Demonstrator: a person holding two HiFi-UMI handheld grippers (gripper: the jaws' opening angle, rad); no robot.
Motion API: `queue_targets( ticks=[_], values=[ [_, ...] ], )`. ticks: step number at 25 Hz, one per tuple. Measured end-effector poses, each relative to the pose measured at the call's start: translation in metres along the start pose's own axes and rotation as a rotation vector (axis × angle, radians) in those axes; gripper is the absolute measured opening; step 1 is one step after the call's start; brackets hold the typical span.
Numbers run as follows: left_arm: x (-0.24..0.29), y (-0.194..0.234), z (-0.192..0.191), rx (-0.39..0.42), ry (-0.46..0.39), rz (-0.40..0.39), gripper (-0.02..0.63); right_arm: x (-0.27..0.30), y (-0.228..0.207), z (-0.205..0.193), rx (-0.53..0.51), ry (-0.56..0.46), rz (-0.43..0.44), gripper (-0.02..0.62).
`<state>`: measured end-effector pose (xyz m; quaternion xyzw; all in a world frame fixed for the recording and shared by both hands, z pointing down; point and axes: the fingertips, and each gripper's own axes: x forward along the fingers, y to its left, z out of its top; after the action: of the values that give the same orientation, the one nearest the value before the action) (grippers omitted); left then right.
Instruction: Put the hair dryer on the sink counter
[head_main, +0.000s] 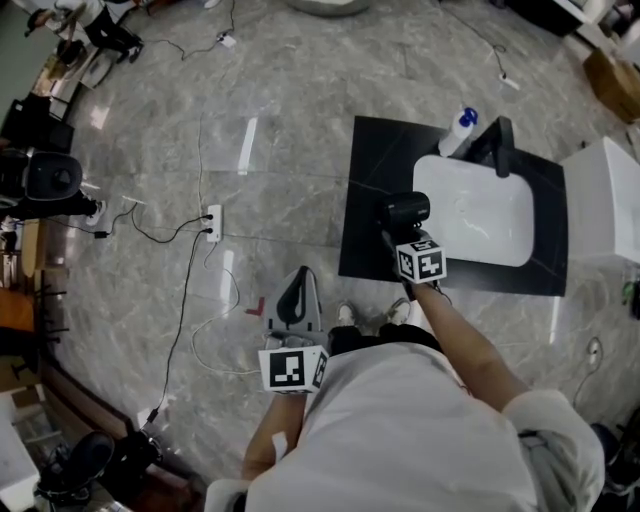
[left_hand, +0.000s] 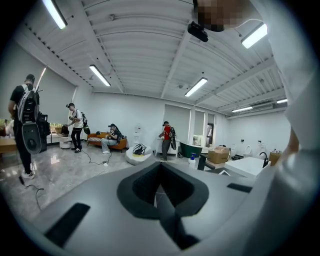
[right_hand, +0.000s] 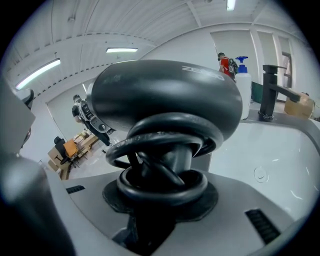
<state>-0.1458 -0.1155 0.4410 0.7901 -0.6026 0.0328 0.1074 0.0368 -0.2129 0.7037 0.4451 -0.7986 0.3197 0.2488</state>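
Observation:
My right gripper (head_main: 397, 243) is shut on the handle of a black hair dryer (head_main: 405, 211), which has its cord coiled around the handle. It hovers over the left part of the black sink counter (head_main: 368, 190), beside the white basin (head_main: 480, 212). In the right gripper view the hair dryer (right_hand: 165, 100) fills the middle, standing upright between the jaws of the right gripper (right_hand: 159, 202), with the basin (right_hand: 282, 160) behind it on the right. My left gripper (head_main: 293, 300) hangs over the floor, shut and holding nothing; the left gripper (left_hand: 161, 202) looks out across the room.
A black faucet (head_main: 503, 146) and a soap bottle (head_main: 461, 128) stand at the basin's far side. A white unit (head_main: 603, 200) stands right of the counter. A power strip (head_main: 213, 222) and cables lie on the floor to the left. Several people (left_hand: 166, 137) are far off.

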Motion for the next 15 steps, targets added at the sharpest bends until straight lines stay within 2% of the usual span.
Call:
queue_targets(
  ticks=[8, 15],
  values=[
    [-0.002, 0.004, -0.002, 0.002, 0.011, 0.006, 0.002, 0.012, -0.007, -0.009, -0.031, 0.048, -0.047, 0.169],
    [-0.001, 0.006, -0.004, 0.003, 0.021, 0.012, 0.002, 0.020, -0.011, -0.010, 0.003, 0.067, -0.065, 0.170]
  ],
)
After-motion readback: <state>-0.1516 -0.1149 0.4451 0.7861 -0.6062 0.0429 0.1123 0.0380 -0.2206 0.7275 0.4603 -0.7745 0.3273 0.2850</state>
